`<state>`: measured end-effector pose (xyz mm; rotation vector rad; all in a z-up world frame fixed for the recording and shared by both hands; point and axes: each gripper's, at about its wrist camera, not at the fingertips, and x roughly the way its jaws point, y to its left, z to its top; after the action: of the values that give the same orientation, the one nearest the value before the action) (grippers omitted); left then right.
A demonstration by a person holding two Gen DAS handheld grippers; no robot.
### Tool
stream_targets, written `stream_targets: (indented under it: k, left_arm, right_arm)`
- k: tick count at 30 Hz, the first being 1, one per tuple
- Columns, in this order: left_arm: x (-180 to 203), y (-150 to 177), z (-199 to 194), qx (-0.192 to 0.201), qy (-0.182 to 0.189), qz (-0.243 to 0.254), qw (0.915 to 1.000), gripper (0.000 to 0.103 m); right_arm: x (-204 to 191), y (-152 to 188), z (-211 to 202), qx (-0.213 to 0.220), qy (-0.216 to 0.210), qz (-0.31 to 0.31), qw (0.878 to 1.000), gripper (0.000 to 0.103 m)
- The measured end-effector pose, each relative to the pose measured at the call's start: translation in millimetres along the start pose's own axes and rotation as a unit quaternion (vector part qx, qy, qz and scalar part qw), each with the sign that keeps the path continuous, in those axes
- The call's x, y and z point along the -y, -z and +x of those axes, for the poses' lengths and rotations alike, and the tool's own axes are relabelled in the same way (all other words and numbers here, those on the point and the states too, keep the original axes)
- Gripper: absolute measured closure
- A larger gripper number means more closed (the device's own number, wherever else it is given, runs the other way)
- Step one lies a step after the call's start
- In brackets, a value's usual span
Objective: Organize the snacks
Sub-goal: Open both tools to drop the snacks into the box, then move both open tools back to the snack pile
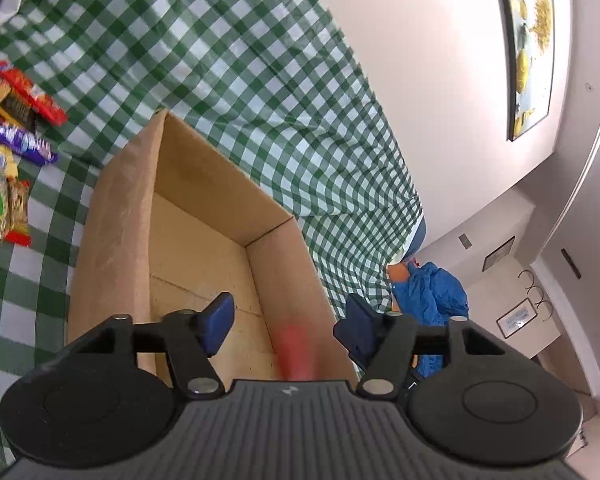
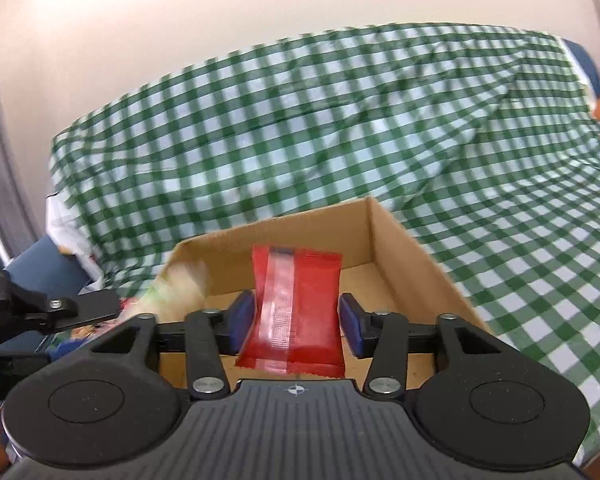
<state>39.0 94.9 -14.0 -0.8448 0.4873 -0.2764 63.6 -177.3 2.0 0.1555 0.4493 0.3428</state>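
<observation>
Letting go is the play here: the right gripper [image 2: 296, 322] hangs over the cardboard box [image 2: 396, 248] with a red snack packet [image 2: 296, 312] between its blue pads [image 2: 242, 320]. The jaws look spread, a sliver of gap showing on the right side, though on the left I cannot tell whether pad and wrapper touch. Best move, by my judgement: hold the wrist steady over the box's middle so the packet drops flat and clear of the walls. In the left view, the left gripper [image 1: 286, 322] is spread too, nothing pinched, a red blur [image 1: 296, 354] below it inside the box [image 1: 204, 216]. Further off to the left, more snacks [image 1: 16, 128] wait on the green checked cloth [image 1: 220, 60], outside the box.
</observation>
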Motion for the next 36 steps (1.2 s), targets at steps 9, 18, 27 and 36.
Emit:
stream_targets:
  k: [9, 18, 27, 36]
  left_arm:
    - [7.2, -2.0, -14.8, 0.035, -0.021, 0.035, 0.9986, 0.036]
    - [-8.8, -17.2, -55.0, 0.043, -0.068, 0.042, 0.9959, 0.041]
    - [-49.6, -61.3, -97.7, 0.047, -0.138, -0.015, 0.9892, 0.087]
    - [-86.7, -152.8, -108.1, 0.103, -0.192, 0.040, 0.9751, 0.088]
  right_arm:
    - [-5.0, 3.3, -2.1, 0.003, 0.033, -0.014, 0.999, 0.032]
    - [-27.5, 4.7, -3.8, 0.007, 0.036, -0.023, 0.999, 0.032]
    - [-69.8, 5.9, -6.0, 0.004, 0.001, -0.025, 1.000, 0.032]
    - [-103.2, 16.9, -0.7, -0.014, -0.026, -0.068, 0.997, 0.033]
